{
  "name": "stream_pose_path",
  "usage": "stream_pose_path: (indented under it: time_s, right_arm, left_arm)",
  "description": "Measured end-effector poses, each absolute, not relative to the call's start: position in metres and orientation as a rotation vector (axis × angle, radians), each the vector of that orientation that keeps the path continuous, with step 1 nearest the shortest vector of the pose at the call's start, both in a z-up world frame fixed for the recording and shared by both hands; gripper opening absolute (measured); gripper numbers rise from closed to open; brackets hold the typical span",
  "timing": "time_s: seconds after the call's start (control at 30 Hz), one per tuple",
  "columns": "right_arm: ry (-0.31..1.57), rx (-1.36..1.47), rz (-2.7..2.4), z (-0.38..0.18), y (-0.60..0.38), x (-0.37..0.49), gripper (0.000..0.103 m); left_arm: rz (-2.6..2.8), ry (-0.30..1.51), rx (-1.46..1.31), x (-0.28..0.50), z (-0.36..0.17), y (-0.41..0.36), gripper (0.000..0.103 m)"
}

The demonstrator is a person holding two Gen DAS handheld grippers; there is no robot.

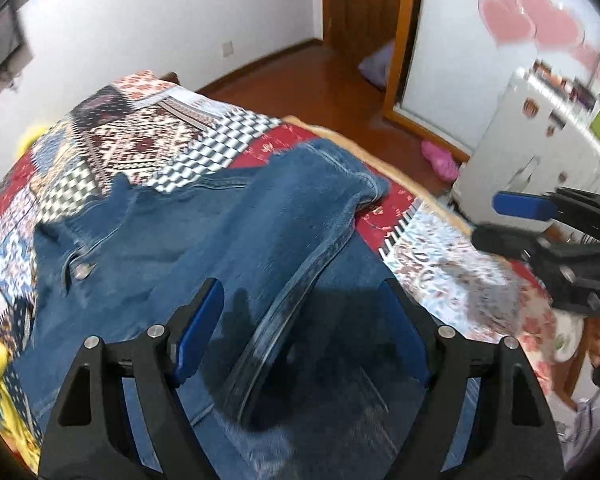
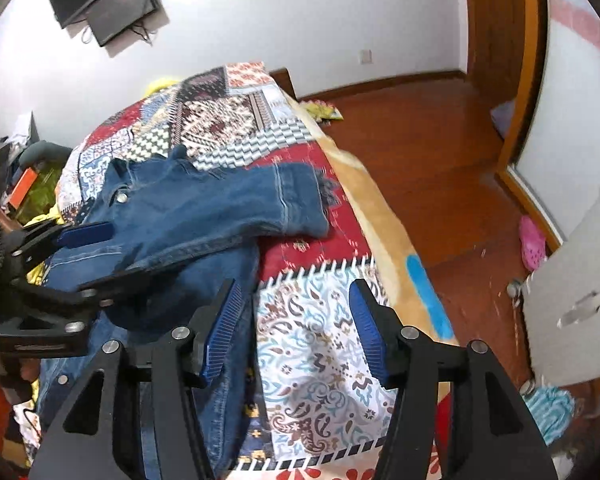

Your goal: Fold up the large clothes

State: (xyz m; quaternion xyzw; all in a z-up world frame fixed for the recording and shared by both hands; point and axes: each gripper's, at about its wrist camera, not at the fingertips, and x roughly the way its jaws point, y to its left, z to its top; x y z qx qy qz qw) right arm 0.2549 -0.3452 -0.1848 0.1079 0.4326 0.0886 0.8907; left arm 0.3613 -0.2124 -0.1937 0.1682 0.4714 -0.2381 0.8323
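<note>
Two tools, left tool (image 1: 300, 320) and right tool (image 2: 296, 328), gape over one denim jacket (image 1: 204, 232).

Denim jacket (image 2: 188, 216) on quilt (image 2: 320, 344); R gripper (image 2: 296, 328) fingers apart

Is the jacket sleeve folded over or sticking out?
Folded over: the sleeve lies across the denim jacket, cuff reaching the quilt.

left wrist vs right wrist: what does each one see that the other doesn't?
Left wrist only: pink heart decals on the sliding door, and a cluttered white cabinet top.

Right wrist only: the wall-mounted TV and a blue towel on the floor.

Both: the denim jacket on the patchwork bedspread, a pink slipper, and both grippers, left gripper and right gripper, jaws open.
</note>
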Motion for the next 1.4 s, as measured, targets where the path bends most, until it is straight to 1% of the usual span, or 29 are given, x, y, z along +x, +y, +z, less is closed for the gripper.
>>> stream_pose_path:
  time_s: [0.1,0.17,0.23,0.3,0.33,0.4,0.47,0.57,0.63,0.77,0.87,0.93,0.97,1.03,1.1,1.2,1.27,1.4]
  right_arm:
    - [0.937,0.238,0.193,-0.199,-0.345,0.259,0.053]
    - [0.960,0.247,0.205,-0.209,-0.341,0.261,0.053]
    - [0.978,0.252,0.223,-0.216,-0.337,0.263,0.053]
    - [0.993,0.251,0.231,-0.220,-0.334,0.265,0.053]
    - [0.999,0.248,0.239,-0.223,-0.330,0.267,0.053]
    - [1.024,0.234,0.261,-0.228,-0.323,0.271,0.053]
    - [1.044,0.252,0.297,-0.234,-0.318,0.274,0.053]
    - [1.049,0.221,0.302,-0.233,-0.309,0.276,0.053]
    - [1.053,0.202,0.299,-0.232,-0.304,0.277,0.053]
    - [1.060,0.168,0.287,-0.233,-0.296,0.278,0.053]
    - [1.068,0.152,0.284,-0.234,-0.291,0.278,0.053]
    - [1.068,0.144,0.286,-0.234,-0.288,0.276,0.053]
    - [1.070,0.140,0.285,-0.233,-0.287,0.276,0.053]
    - [1.070,0.129,0.276,-0.233,-0.285,0.275,0.055]
    - [1.072,0.109,0.268,-0.233,-0.283,0.272,0.055]
    - [1.079,0.084,0.253,-0.234,-0.278,0.275,0.056]
    - [1.086,0.078,0.242,-0.234,-0.277,0.277,0.056]
    - [1.110,0.092,0.229,-0.231,-0.276,0.279,0.056]
  left_arm:
    - [-0.502,1.034,0.413,0.375,-0.218,-0.228,0.057]
    - [-0.495,1.053,0.415,0.384,-0.229,-0.229,0.052]
    - [-0.497,1.067,0.400,0.392,-0.235,-0.230,0.043]
    - [-0.485,1.064,0.367,0.400,-0.236,-0.226,0.018]
    - [-0.480,1.046,0.340,0.401,-0.231,-0.222,0.014]
    - [-0.471,0.985,0.289,0.397,-0.215,-0.213,0.011]
    - [-0.443,0.892,0.273,0.387,-0.185,-0.197,0.011]
    - [-0.431,0.817,0.219,0.377,-0.148,-0.168,0.010]
    - [-0.392,0.756,0.195,0.368,-0.121,-0.139,0.005]
    - [-0.301,0.714,0.146,0.353,-0.102,-0.083,0.005]
    - [-0.228,0.773,0.103,0.344,-0.119,-0.036,0.005]
    - [-0.179,0.851,0.058,0.334,-0.146,-0.003,0.005]
    - [-0.164,0.878,0.047,0.330,-0.156,0.006,0.008]
    - [-0.115,0.961,0.017,0.317,-0.188,0.031,0.017]
    - [-0.095,1.042,-0.040,0.302,-0.219,0.054,0.036]
    - [-0.056,1.105,-0.070,0.283,-0.248,0.065,0.049]
    - [-0.025,1.113,-0.072,0.274,-0.254,0.070,0.054]
    - [-0.013,1.101,-0.040,0.269,-0.238,0.070,0.055]
